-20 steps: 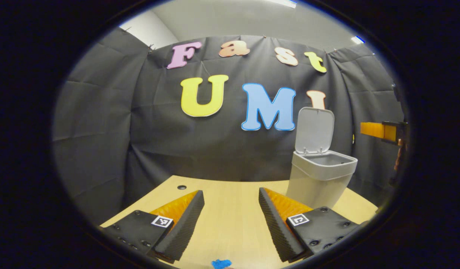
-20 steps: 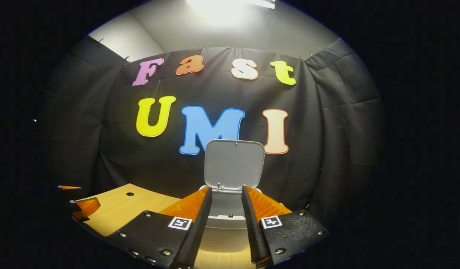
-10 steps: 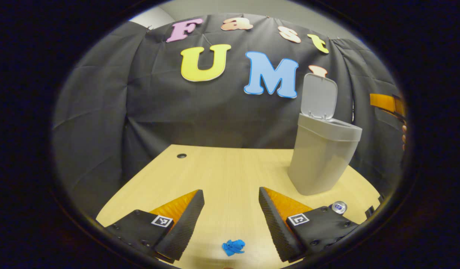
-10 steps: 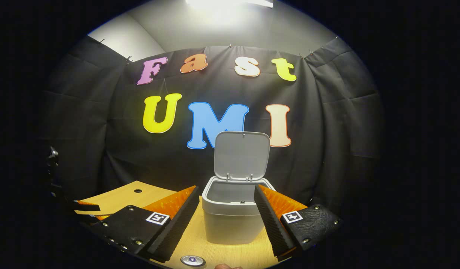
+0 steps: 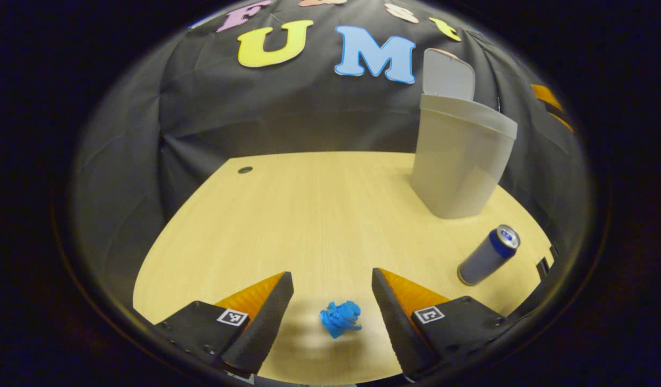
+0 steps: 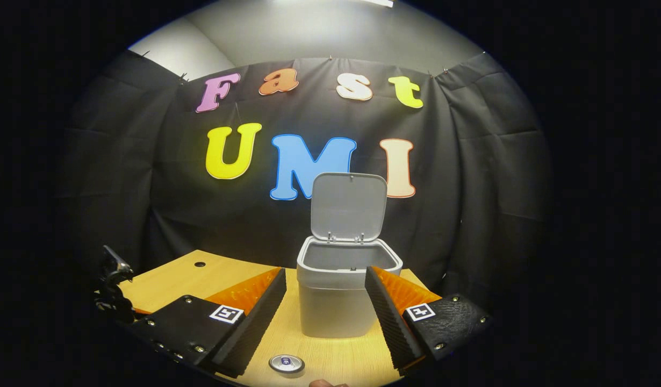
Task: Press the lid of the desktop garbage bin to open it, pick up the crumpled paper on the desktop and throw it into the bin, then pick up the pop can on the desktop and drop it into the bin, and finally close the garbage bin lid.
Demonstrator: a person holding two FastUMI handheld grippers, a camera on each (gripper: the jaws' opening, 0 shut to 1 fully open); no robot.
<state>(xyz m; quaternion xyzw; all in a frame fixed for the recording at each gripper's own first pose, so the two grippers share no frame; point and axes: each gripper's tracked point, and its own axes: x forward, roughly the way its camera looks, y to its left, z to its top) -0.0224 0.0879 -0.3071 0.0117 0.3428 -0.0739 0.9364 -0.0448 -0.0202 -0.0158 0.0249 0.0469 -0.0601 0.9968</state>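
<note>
Left gripper view: your left gripper sits low over the desk, fingers spread wide, nothing in them. Blue paper lies on the desk btwn the two fingertips, a bit nearer the right-hand one, touching neither. Faint finger shadows fall on the wood just beside it. Can stands upright on the desk off to the right, well apart from the paper, just in front of the bin but not touching it. Bin is at the far right of the desk, close to the black cloth wall; its lid is tipped up behind the rim. Small dark hole in the desk near the far left corner.

Right gripper view: your right gripper is up off the desk, facing the bin head-on, fingers wide apart w/ nothing held. Bin shows btwn the fingers, farther off, no contact. Lid stands open, nearly upright on its rear hinge; can't tell what's in the bin. Can top shows at the bottom, in front of the bin and below the gripper. Part of your other gripper shows dark at the left edge; too dim for detail.
</note>
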